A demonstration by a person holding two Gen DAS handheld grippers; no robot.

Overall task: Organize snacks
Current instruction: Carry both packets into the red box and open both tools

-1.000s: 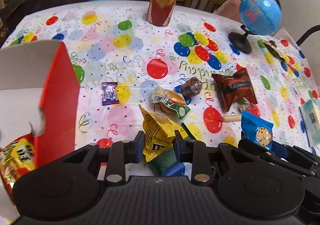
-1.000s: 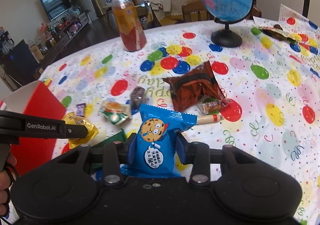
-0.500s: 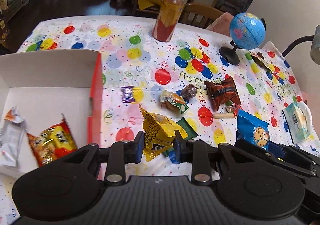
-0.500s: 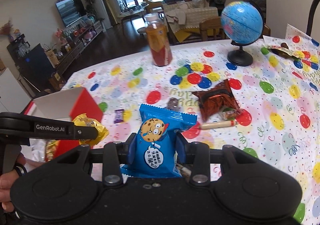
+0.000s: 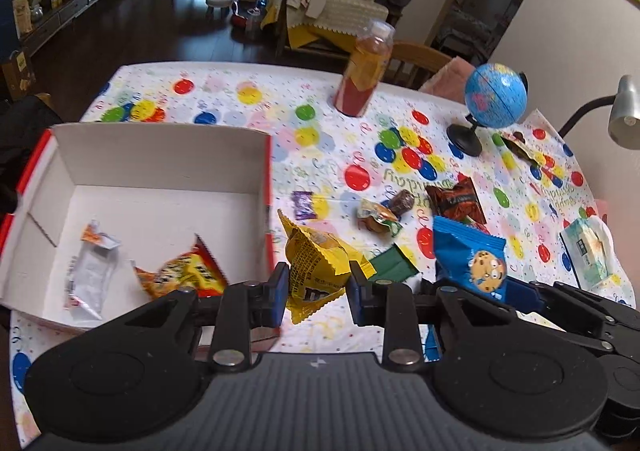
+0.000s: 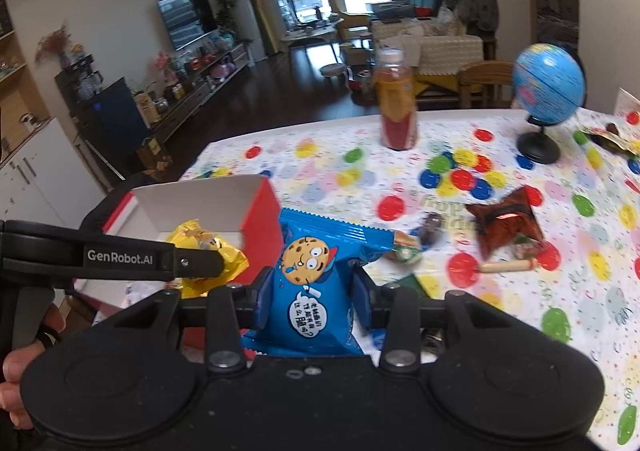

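left tool (image 5: 316,289) clamping a yellow candy bag (image 5: 316,263) just beside the red box (image 5: 160,155) at its 3 o'clock, right tool (image 6: 310,297) gripping a blue cookie packet (image 6: 308,283) above the surface (image 6: 500,311)

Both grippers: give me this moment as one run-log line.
left gripper: shut on yellow candy bag | right gripper: shut on blue cookie packet | box: holds two snacks | stage: carrying

"GenRobot.AI" on the left tool's arm (image 6: 120,257); Chinese characters on the blue cookie packet (image 6: 308,291)
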